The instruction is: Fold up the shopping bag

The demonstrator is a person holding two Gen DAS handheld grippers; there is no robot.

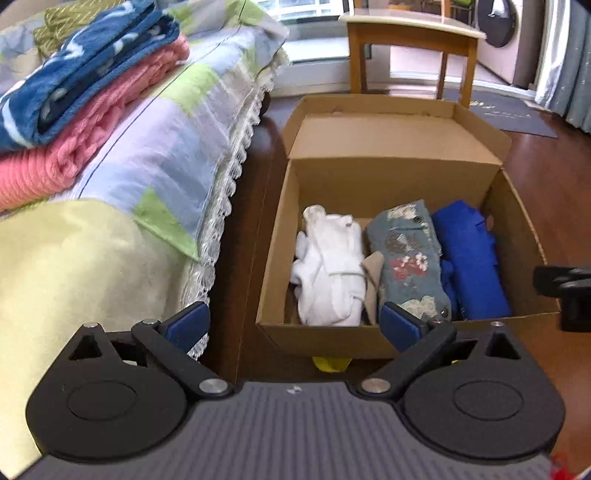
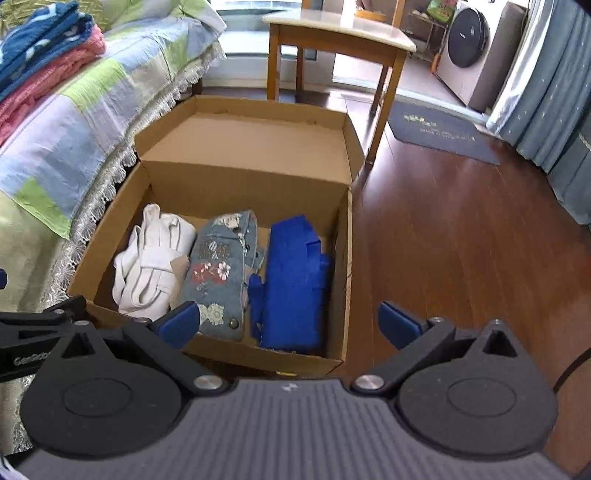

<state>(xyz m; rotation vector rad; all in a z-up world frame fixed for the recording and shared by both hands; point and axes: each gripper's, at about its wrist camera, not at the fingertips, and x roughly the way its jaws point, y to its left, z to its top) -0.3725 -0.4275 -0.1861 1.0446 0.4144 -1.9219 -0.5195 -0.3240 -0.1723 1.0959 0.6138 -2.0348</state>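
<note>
Right wrist: blue bag in box, btwn spread tongs.

Partial white lettering "GenRobo" on the left hand-held gripper; yellow rug text too blurred to read.

Yellow scrap mostly hidden under cardboard box; washing machine edge-cropped
</note>
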